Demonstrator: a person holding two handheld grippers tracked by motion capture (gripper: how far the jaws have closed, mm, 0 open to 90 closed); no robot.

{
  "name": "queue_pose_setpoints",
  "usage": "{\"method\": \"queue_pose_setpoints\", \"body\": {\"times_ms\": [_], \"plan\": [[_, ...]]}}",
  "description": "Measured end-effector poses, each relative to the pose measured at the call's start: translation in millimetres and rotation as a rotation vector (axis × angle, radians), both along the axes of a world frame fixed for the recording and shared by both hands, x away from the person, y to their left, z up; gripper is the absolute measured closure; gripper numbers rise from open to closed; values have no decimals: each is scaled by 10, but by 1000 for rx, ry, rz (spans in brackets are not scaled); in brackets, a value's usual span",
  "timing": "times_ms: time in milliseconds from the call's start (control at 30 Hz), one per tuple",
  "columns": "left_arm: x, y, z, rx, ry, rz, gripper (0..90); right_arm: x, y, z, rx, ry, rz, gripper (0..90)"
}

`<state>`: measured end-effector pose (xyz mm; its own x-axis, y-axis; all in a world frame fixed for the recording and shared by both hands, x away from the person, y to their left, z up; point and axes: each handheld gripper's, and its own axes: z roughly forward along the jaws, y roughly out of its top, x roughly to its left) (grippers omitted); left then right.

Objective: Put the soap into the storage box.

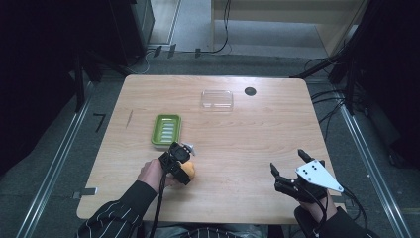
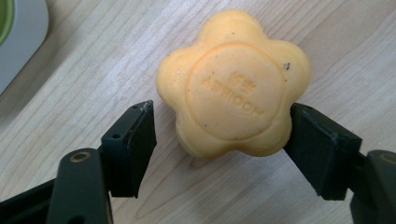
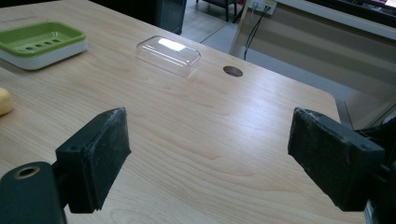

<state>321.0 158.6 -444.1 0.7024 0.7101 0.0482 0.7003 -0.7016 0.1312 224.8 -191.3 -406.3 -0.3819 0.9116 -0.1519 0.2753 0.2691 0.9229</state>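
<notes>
An orange flower-shaped soap [image 1: 189, 170] [image 2: 233, 84] lies flat on the wooden table [image 1: 247, 139] near its front left. My left gripper [image 1: 181, 159] [image 2: 222, 112] is open and straddles it. In the left gripper view one jaw touches the soap's edge and the other stands a small gap off. A green soap dish [image 1: 166, 130] [image 3: 39, 39] on a white base sits just behind the soap. My right gripper [image 1: 286, 160] [image 3: 210, 121] hangs wide open over the front right of the table, with nothing between its jaws. The soap's edge [image 3: 3, 101] shows at the far left of the right gripper view.
A clear plastic lid [image 1: 217, 99] [image 3: 169, 54] lies at the back middle of the table. A dark round hole [image 1: 250, 91] [image 3: 232, 71] sits to its right. Dark stands and cables surround the table on the floor.
</notes>
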Motion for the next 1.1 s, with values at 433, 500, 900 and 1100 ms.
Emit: {"method": "queue_pose_setpoints", "body": {"times_ms": [433,500,900,1100], "plan": [[-35,-8,15,31,-21,-67,371,-3,-3,1,0,-1,0,134],[-31,-9,23,21,-28,-63,313,-3,-4,1,0,-1,1,134],[-3,-39,-6,28,-4,-74,270,-5,4,0,-3,1,1,134],[59,-108,-60,70,17,-87,292,-7,7,1,-4,0,-1,134]]}}
